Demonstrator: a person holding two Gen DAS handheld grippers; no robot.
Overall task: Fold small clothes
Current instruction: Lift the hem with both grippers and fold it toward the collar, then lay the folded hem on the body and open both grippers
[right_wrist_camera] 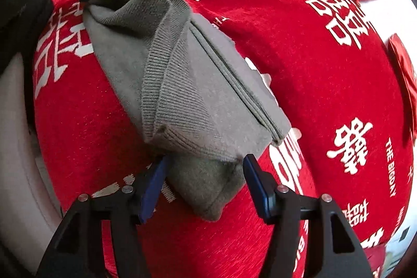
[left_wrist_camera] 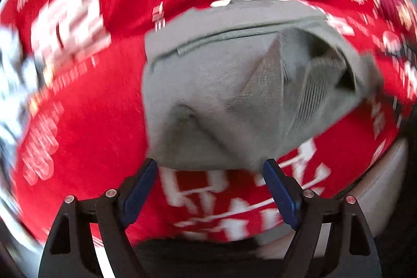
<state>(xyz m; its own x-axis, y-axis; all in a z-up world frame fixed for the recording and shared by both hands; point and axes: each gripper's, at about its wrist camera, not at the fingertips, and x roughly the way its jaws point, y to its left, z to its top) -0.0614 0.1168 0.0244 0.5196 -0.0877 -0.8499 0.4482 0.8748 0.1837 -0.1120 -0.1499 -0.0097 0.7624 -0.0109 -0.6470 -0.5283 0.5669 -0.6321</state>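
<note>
- Left claw [left_wrist_camera: 209, 168] stands open, its 2 blue pads apart just at the near edge of the grey garment [left_wrist_camera: 234, 85], not pressing it.
- Right claw [right_wrist_camera: 206, 163] is open too, with the garment's folded corner between its pads.
- Grey garment lies partly folded on a red cloth [right_wrist_camera: 299, 64] with white characters, covering the bench.

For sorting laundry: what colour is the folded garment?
Grey-green garment, ribbed at the hem; clearest in the right wrist view.
</note>
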